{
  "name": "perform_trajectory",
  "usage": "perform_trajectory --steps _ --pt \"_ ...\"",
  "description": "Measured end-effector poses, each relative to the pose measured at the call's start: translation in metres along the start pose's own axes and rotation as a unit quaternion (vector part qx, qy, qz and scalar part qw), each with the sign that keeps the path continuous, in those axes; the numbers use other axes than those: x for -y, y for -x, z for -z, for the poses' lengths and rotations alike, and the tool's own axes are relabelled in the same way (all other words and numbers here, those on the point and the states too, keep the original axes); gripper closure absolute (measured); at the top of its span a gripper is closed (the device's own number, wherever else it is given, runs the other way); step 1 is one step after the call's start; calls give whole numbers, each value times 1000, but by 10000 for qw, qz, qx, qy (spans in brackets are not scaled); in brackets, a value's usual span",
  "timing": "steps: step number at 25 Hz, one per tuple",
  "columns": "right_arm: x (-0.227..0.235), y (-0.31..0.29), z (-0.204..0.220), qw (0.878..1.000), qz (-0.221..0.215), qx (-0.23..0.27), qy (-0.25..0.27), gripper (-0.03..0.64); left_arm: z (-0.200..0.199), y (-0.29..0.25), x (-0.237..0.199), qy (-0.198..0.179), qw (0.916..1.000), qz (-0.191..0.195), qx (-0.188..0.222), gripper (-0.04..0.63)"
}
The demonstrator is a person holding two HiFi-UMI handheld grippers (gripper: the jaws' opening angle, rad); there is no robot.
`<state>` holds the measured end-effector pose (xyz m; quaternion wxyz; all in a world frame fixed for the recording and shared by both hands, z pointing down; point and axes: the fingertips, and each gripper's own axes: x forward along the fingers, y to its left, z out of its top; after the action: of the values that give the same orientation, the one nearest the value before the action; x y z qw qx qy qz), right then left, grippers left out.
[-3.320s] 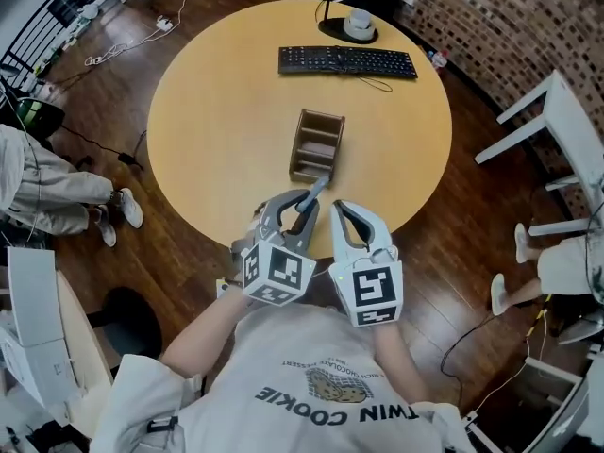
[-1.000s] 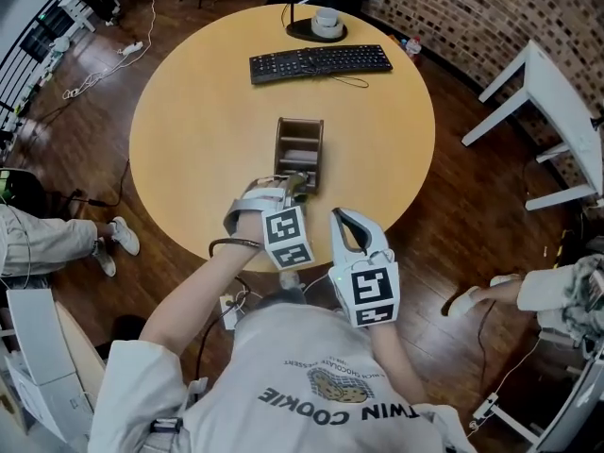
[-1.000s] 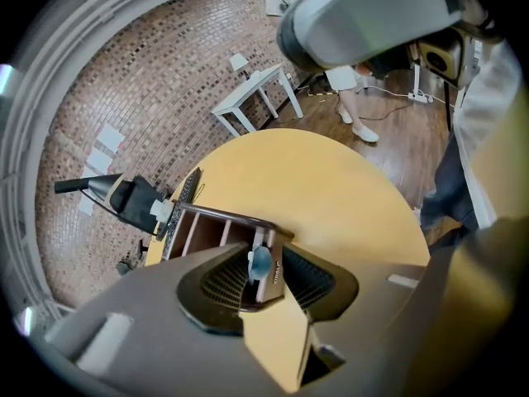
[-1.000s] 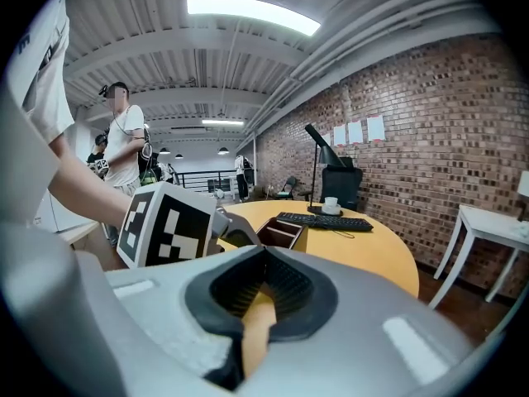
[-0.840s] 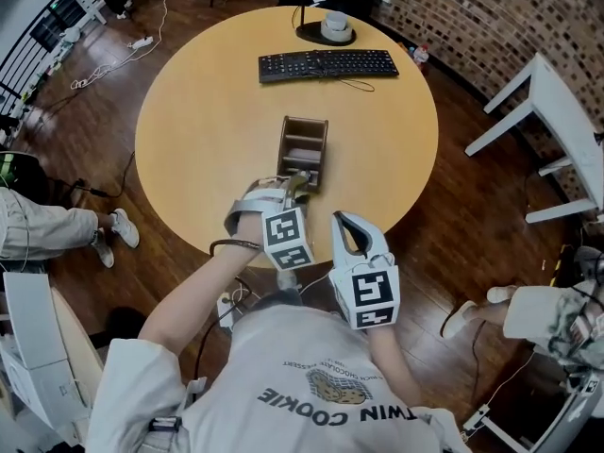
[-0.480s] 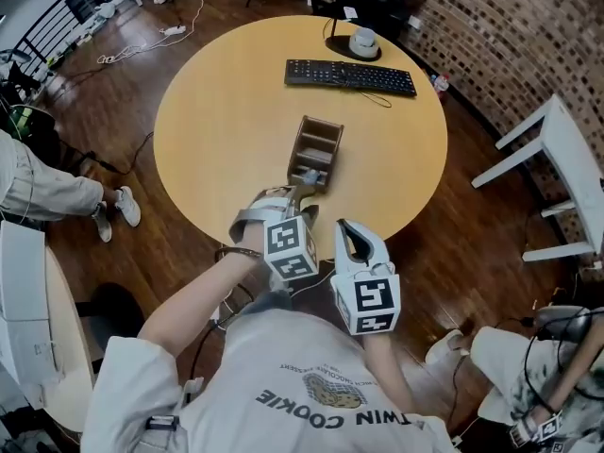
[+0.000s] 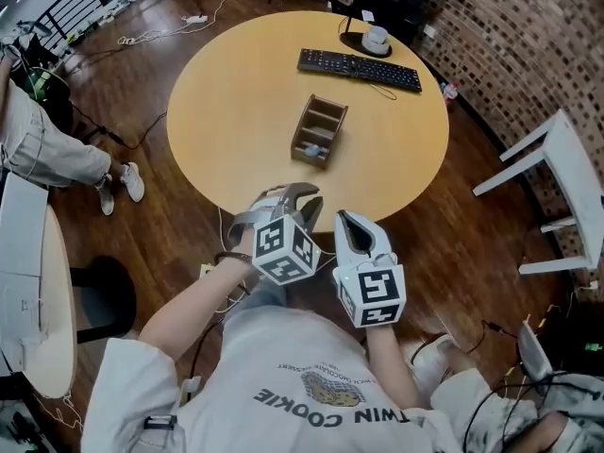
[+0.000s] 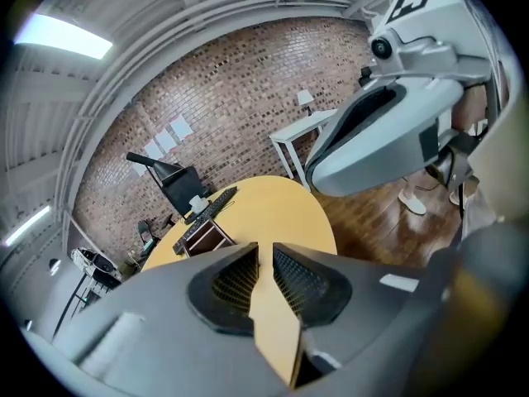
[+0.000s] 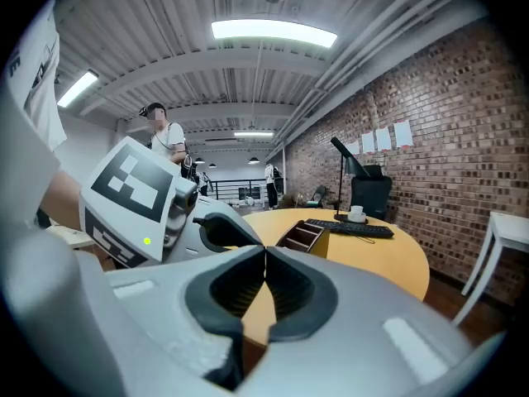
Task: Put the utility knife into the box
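The brown wooden box [image 7: 319, 132] stands in the middle of the round table [image 7: 236, 92]. A small grey thing, apparently the utility knife [image 7: 311, 149], lies in its near compartment. My left gripper [image 7: 304, 198] hovers at the table's near edge, well short of the box; its jaws are closing to a narrow gap with nothing between them [image 8: 264, 251]. My right gripper [image 7: 343, 219] hangs beside it over the floor, shut and empty [image 9: 264, 251]. The box also shows ahead in the right gripper view [image 9: 304, 236] and, partly hidden, in the left gripper view [image 8: 205, 236].
A black keyboard [image 7: 359, 69] and a white cup on a dark round base [image 7: 376, 38] lie at the table's far side. A seated person's legs [image 7: 57, 149] are at the left, a white bench [image 7: 557, 168] at the right. Cables cross the wooden floor.
My left gripper has drawn back from the box to the table's near edge and its jaws have narrowed. The grey thing stays in the box. The right gripper has barely moved.
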<state>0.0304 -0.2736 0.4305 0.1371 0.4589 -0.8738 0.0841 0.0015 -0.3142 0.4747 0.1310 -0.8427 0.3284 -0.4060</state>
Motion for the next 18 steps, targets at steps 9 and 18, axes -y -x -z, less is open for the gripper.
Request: perform_trajectory --steps 9,18 --pt "-18 58 20 9997 -233 67 -51 614 -28 51 54 499 9976 -381 274 563" --pt "-58 86 28 9979 -584 96 -268 614 -28 109 90 1369 9886 -481 390 588"
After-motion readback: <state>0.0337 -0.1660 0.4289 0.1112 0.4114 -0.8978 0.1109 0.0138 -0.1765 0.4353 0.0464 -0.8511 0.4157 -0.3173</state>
